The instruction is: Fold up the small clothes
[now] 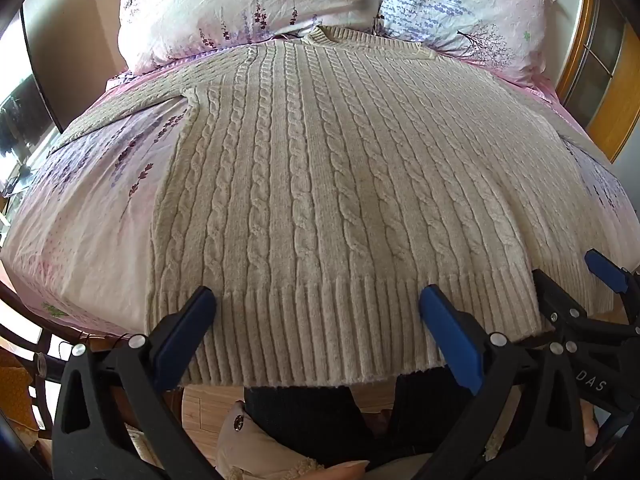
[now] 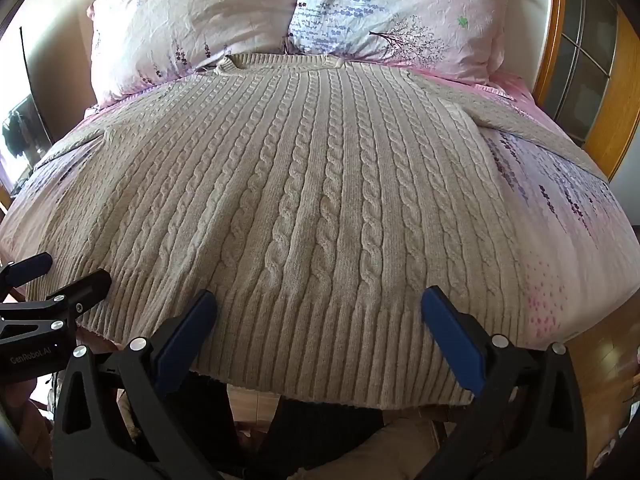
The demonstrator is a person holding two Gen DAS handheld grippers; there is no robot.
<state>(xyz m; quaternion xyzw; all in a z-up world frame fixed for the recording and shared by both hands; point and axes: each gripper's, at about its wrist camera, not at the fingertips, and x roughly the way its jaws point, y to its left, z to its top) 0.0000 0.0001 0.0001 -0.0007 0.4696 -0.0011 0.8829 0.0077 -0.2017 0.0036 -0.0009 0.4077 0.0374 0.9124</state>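
A cream cable-knit sweater (image 1: 320,168) lies flat on the bed, neck toward the pillows, ribbed hem hanging over the near edge; it also shows in the right wrist view (image 2: 312,184). My left gripper (image 1: 318,300) is open, its fingers spread above the hem's left part. My right gripper (image 2: 318,304) is open above the hem's right part. The right gripper also shows at the right edge of the left wrist view (image 1: 576,276), and the left gripper at the left edge of the right wrist view (image 2: 60,276). Both sleeves spread sideways.
The bed has a pink floral sheet (image 1: 88,208). Two floral pillows (image 1: 224,4) (image 2: 404,12) lie at the head. A wooden-framed door (image 2: 592,80) stands at right. A dark screen (image 1: 24,120) is at left. The person's legs and wooden floor (image 1: 208,404) show below the hem.
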